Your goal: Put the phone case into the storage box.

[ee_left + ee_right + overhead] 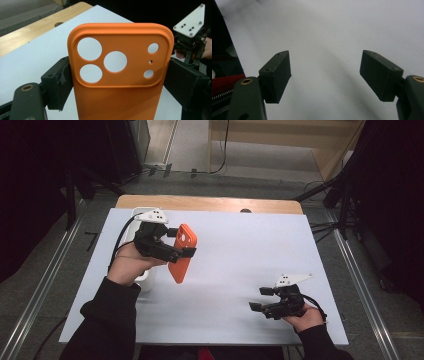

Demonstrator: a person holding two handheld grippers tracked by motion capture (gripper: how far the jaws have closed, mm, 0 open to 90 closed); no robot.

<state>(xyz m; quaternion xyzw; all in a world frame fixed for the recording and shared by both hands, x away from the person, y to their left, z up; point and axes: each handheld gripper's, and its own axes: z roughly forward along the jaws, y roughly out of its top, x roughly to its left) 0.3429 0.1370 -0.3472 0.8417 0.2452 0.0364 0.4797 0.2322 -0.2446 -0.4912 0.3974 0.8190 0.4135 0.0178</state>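
An orange phone case (182, 252) with round camera cut-outs hangs above the white table sheet, left of centre. My left gripper (184, 241) is shut on it, both black jaws pressing on its long sides. In the left gripper view the orange phone case (120, 82) stands upright between the jaws, cut-outs at the top. My right gripper (260, 299) rests low near the table's front right, open, nothing between its jaws. In the right gripper view my right gripper (325, 75) faces bare white sheet. The right gripper also appears far off at the left gripper view's right edge.
A white sheet (240, 250) covers the wooden table (210, 203), whose far edge shows bare wood. A white object (142, 280) lies under my left hand near the sheet's left edge. Dark stands and cables flank the table on the floor.
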